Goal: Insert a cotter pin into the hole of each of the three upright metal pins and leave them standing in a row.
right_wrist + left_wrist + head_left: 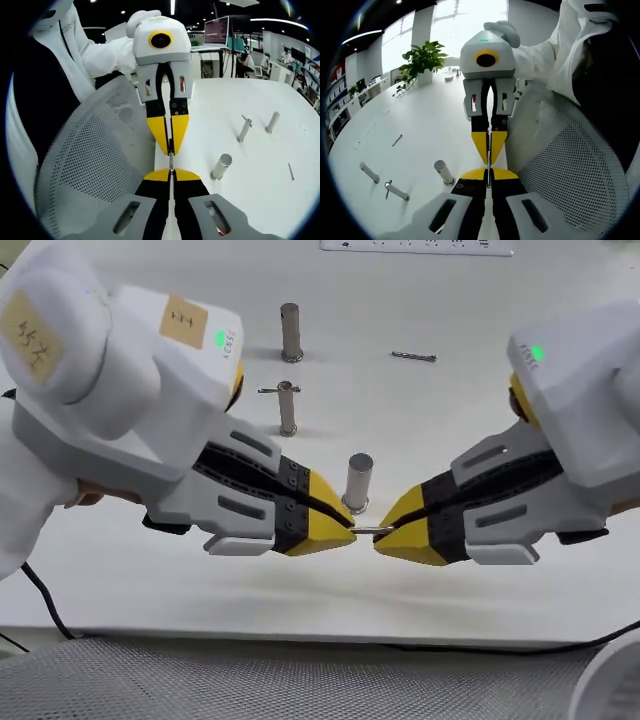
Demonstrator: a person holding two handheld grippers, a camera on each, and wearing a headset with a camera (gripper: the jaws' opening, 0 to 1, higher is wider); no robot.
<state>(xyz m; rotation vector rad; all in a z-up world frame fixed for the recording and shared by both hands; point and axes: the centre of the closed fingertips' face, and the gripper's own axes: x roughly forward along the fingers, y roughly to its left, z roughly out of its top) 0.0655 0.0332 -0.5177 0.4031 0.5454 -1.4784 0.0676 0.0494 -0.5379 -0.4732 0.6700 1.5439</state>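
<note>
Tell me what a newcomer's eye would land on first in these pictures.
Two white grippers with yellow-tipped jaws, the left gripper and the right gripper, meet tip to tip over the white table, both shut on one thin metal cotter pin. Behind them stand three upright grey metal pins in a row; the middle upright pin already has another cotter pin through its top.

left gripper — tan sticker on its casing is showing one handwritten character, unclear | second tan sticker on its rounded back is carrying blurred handwriting | small edge print is running sideways, unreadable | right gripper is showing similar edge print, unreadable | white strip at the table's far edge is showing tiny marks — illegible
</note>
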